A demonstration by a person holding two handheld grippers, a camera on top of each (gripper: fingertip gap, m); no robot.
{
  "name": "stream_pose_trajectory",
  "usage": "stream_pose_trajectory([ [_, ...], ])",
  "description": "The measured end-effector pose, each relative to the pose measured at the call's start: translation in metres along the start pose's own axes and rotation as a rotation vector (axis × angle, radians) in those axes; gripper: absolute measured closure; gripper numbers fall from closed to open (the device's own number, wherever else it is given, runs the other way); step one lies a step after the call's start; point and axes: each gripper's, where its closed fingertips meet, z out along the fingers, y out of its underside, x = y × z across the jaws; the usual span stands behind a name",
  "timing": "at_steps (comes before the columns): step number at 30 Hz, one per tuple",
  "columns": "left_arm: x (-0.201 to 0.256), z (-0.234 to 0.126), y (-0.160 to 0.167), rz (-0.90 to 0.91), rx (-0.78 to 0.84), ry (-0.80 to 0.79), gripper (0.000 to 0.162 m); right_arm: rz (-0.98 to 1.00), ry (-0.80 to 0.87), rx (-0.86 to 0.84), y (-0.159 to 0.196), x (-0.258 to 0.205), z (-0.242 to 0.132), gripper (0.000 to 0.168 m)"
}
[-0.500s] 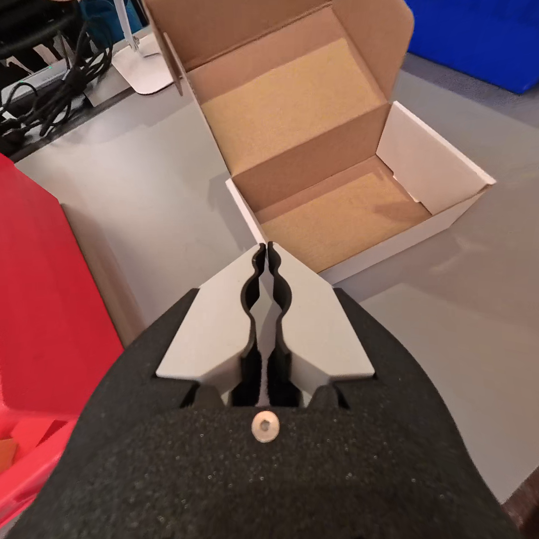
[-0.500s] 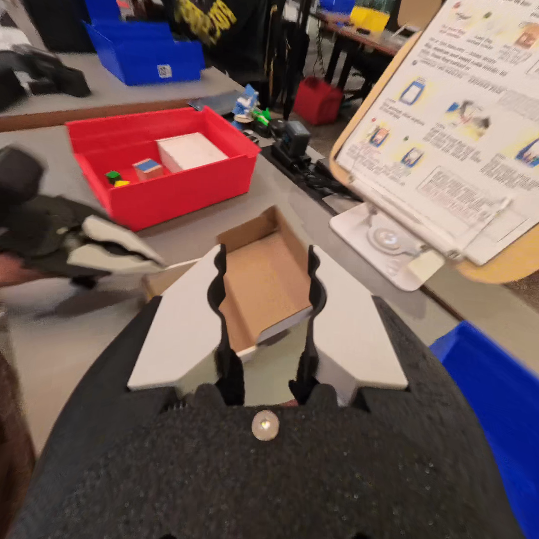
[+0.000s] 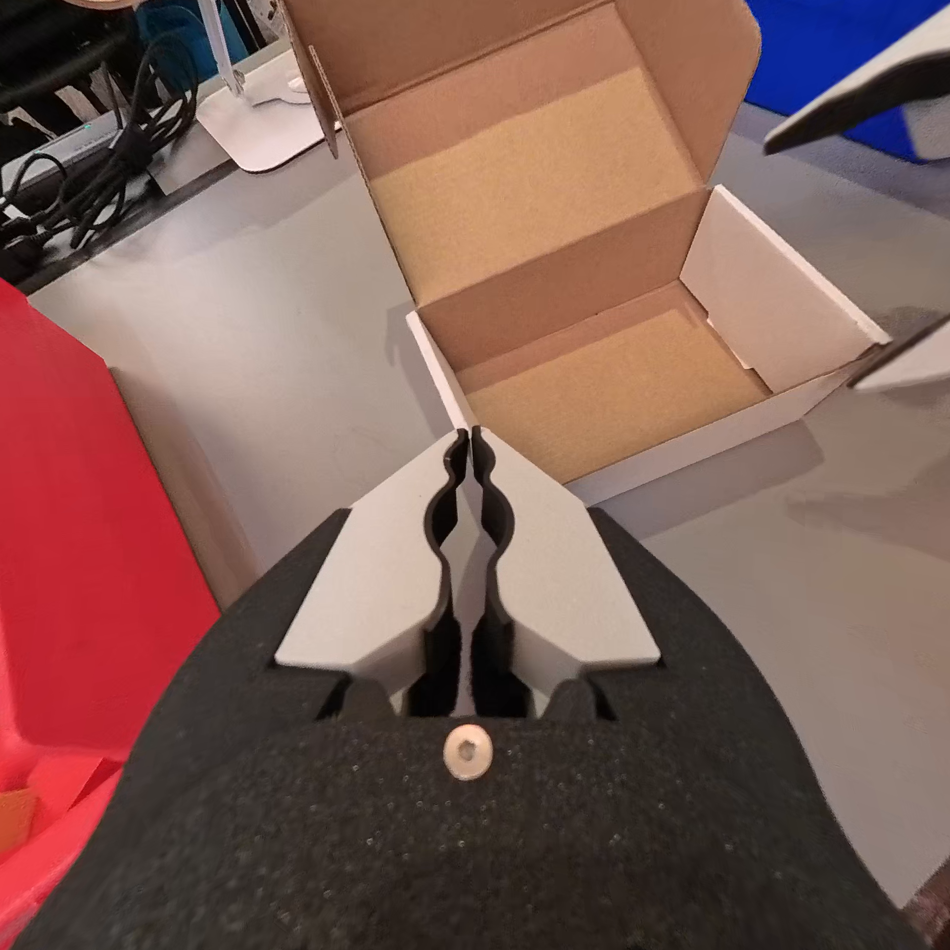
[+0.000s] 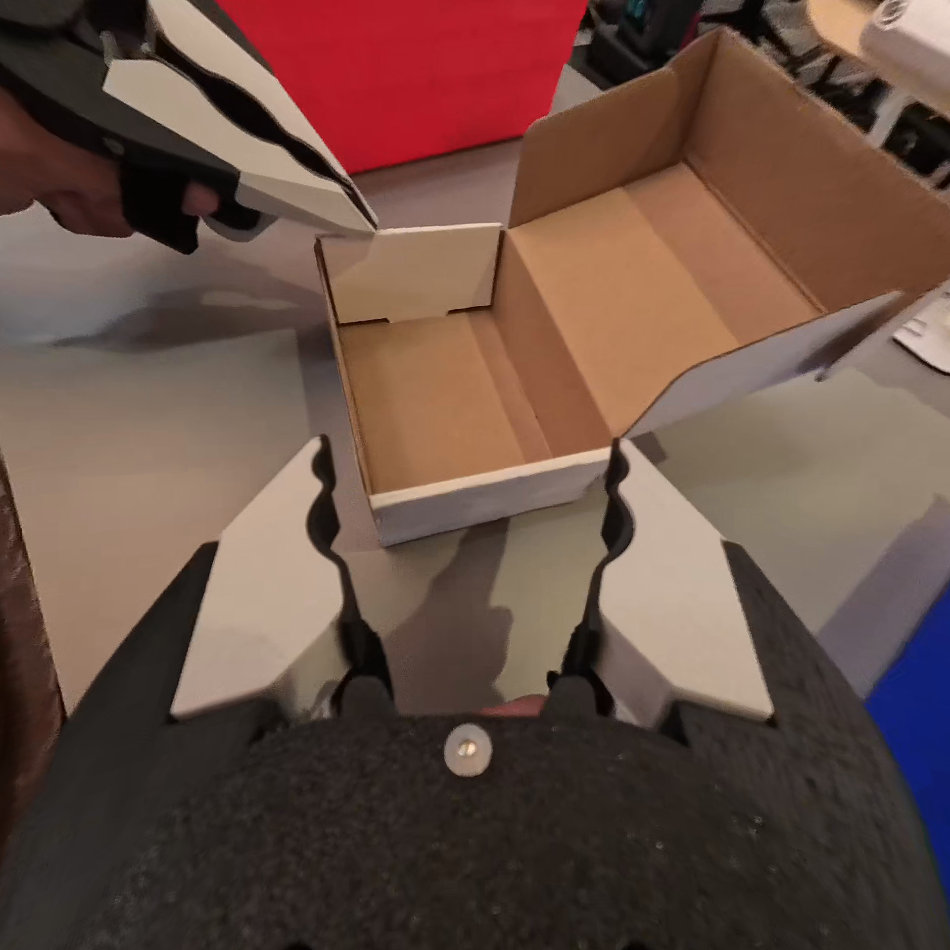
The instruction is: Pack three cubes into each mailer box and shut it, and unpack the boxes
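A white mailer box (image 3: 606, 396) with a brown inside stands open and empty on the grey table, its lid upright. My left gripper (image 3: 470, 443) is shut and empty, with its tips at the box's near left corner. In the right wrist view the box (image 4: 437, 411) lies just ahead, its lid folded back to the right. My right gripper (image 4: 468, 452) is open wide and empty, just short of the box's near wall. The left gripper (image 4: 366, 226) shows at the box's far left corner. The right gripper's fingers (image 3: 863, 92) show at the right edge of the left wrist view. No cube is clearly in view.
A red bin (image 3: 77, 514) stands close on the left, with an orange piece (image 3: 15, 817) in it; it also shows behind the box (image 4: 401, 77). A blue bin (image 4: 915, 719) is at the lower right. Black cables (image 3: 103, 169) and a white stand base (image 3: 247, 128) lie at the back. The left gripper's tips are roughly 15 cm from the right gripper's.
My right gripper has come down close to the box and opened wider, so its fingers now show in the left wrist view. My left gripper has stayed shut at the box corner.
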Motion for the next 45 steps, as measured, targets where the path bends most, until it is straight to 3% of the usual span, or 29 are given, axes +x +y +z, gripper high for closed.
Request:
stream_pose_trajectory([
  [3, 0.000, 0.000, 0.000, 0.001, 0.007, 0.000, 0.162, 0.000, -0.009, -0.043, 0.008, 0.002, 0.011, 0.057],
  [10, 0.002, 0.000, 0.000, -0.004, 0.007, 0.016, 0.160, -0.007, -0.009, -0.034, 0.010, 0.004, 0.013, 0.065],
  [20, -0.005, -0.023, -0.007, -0.098, 0.049, 0.047, 0.143, -0.100, 0.027, -0.064, 0.010, 0.004, 0.010, 0.070],
  [24, -0.005, -0.016, 0.001, -0.116, 0.018, 0.063, 0.142, -0.039, 0.040, 0.008, 0.004, 0.017, -0.001, 0.062],
  [30, -0.002, -0.011, -0.001, -0.112, 0.018, 0.071, 0.142, 0.041, -0.102, -0.018, 0.008, 0.013, 0.013, 0.039],
  [37, -0.008, -0.016, 0.000, -0.116, 0.023, 0.057, 0.143, -0.020, -0.143, -0.076, 0.013, 0.002, 0.021, 0.036],
  [45, -0.014, -0.020, 0.002, -0.134, 0.027, 0.053, 0.143, -0.070, -0.094, -0.130, 0.019, 0.006, 0.027, 0.052],
])
